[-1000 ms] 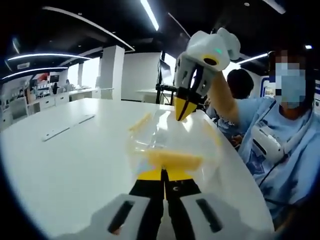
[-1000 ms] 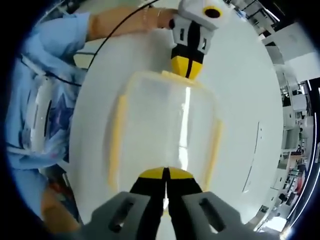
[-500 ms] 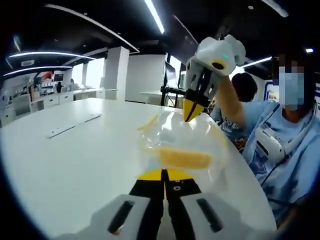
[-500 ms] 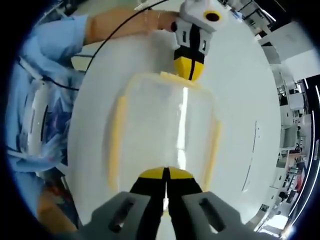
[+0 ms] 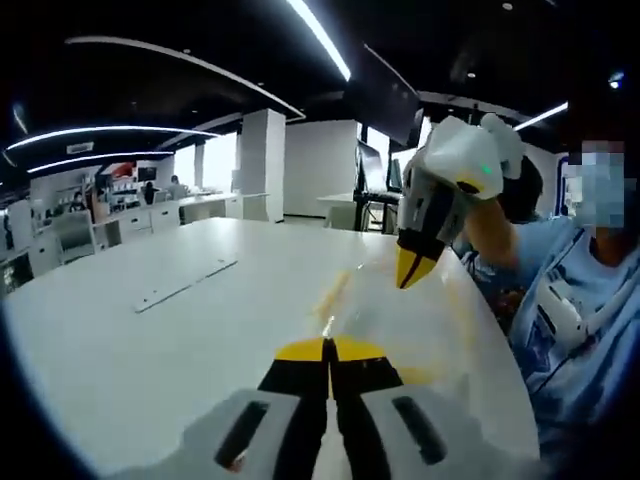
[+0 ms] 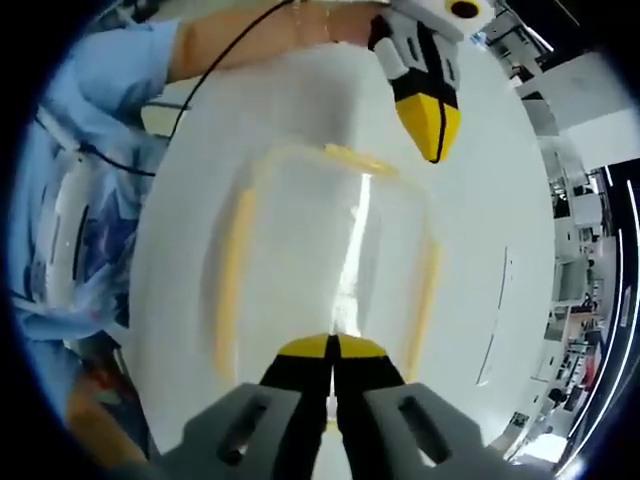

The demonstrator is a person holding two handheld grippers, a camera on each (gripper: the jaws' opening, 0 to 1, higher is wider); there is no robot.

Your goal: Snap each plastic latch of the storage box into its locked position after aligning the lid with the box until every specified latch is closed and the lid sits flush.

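Observation:
A clear storage box point(image 6: 330, 250) with its lid on sits on the white table point(image 6: 490, 200). Yellow latches run along its long sides point(image 6: 229, 280) point(image 6: 426, 290), and another lies at the far short end point(image 6: 352, 159). My right gripper point(image 6: 331, 345) is shut, tips at the near short edge of the lid. My left gripper point(image 6: 437, 150) is shut and hovers beyond the far end, off to the right of that latch. In the left gripper view, my left gripper point(image 5: 328, 345) is shut over the faint box point(image 5: 400, 320), and the right gripper point(image 5: 408, 275) points down at it.
A person in a blue shirt point(image 5: 580, 300) stands close along one side of the table point(image 5: 150, 350). A flat pale strip point(image 5: 185, 285) lies on the table away from the box. Desks and ceiling lights fill the room behind.
My left gripper has come off the far short-end latch and drawn up and away from the box. The right gripper has stayed at the near edge.

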